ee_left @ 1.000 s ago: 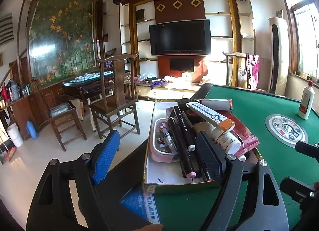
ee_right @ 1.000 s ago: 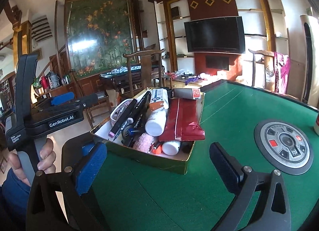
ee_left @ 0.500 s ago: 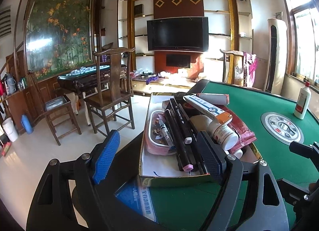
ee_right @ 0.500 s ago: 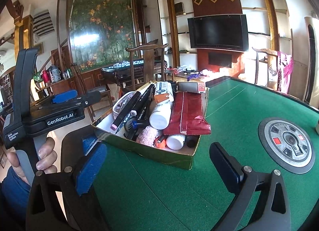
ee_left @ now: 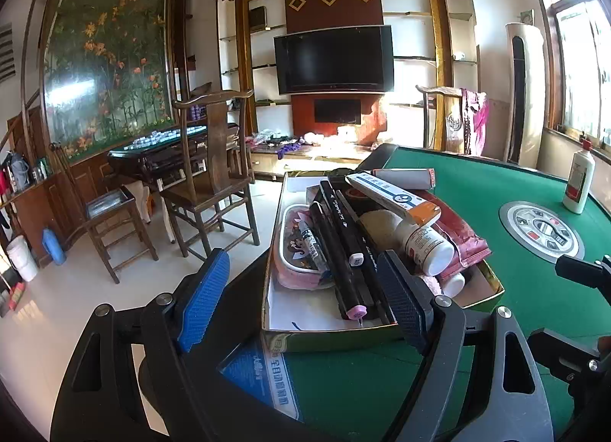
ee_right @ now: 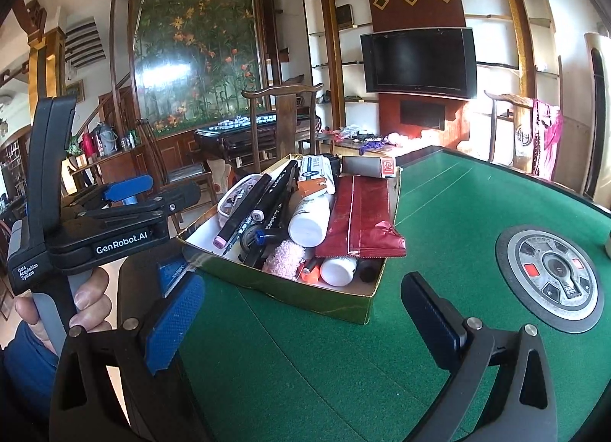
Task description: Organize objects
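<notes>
"GenRobot.AI" and "Data Acquisition System" on the left gripper point(ee_right: 130, 193) body.

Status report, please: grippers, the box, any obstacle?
Left gripper open, empty. Right gripper open, empty. Box full, untouched, on green table. Nothing in the way.

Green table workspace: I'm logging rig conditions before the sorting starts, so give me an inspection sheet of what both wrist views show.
Surface: green felt table, round control panel inset.
Job's things: open cardboard box at the table's edge, piled with black markers, white bottles, red packet, pink case.
Clutter: white bottle standing apart on the felt.
Grippers: left gripper open, empty; right gripper open, empty.
Cables: nothing seen.
Surroundings: wooden chairs, television, second game table.
</notes>
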`<move>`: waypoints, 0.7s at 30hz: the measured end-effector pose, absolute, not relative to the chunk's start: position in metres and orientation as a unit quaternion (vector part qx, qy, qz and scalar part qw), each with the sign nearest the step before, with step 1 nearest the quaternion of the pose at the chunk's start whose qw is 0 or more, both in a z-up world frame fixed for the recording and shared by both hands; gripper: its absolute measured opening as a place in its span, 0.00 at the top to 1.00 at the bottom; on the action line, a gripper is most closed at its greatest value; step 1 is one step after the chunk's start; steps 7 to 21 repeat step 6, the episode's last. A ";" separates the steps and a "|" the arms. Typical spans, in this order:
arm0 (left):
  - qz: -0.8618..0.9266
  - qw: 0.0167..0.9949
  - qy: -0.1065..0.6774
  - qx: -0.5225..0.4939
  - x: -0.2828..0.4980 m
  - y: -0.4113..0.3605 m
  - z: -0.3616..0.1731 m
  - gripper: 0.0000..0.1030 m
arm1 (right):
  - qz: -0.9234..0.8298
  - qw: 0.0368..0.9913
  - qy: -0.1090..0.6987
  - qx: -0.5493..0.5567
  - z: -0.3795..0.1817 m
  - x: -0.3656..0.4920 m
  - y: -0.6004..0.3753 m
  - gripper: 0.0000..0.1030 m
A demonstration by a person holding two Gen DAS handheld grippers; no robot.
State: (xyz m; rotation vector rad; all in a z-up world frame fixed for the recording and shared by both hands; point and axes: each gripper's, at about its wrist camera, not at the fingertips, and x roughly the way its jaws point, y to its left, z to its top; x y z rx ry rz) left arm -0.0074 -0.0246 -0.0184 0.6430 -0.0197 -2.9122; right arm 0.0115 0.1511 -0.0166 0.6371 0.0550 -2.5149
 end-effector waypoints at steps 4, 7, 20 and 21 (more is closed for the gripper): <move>-0.972 0.090 -0.001 0.216 -0.006 -0.027 -0.019 0.22 | -0.933 0.270 0.020 0.236 -0.017 0.012 0.151 0.00; -0.973 0.098 -0.006 0.210 -0.005 -0.027 -0.020 0.22 | -0.933 0.271 0.019 0.236 -0.016 0.012 0.151 0.00; -0.973 0.098 -0.006 0.210 -0.005 -0.027 -0.020 0.22 | -0.933 0.271 0.019 0.236 -0.016 0.012 0.151 0.00; -0.973 0.098 -0.006 0.210 -0.005 -0.027 -0.020 0.22 | -0.933 0.271 0.019 0.236 -0.016 0.012 0.151 0.00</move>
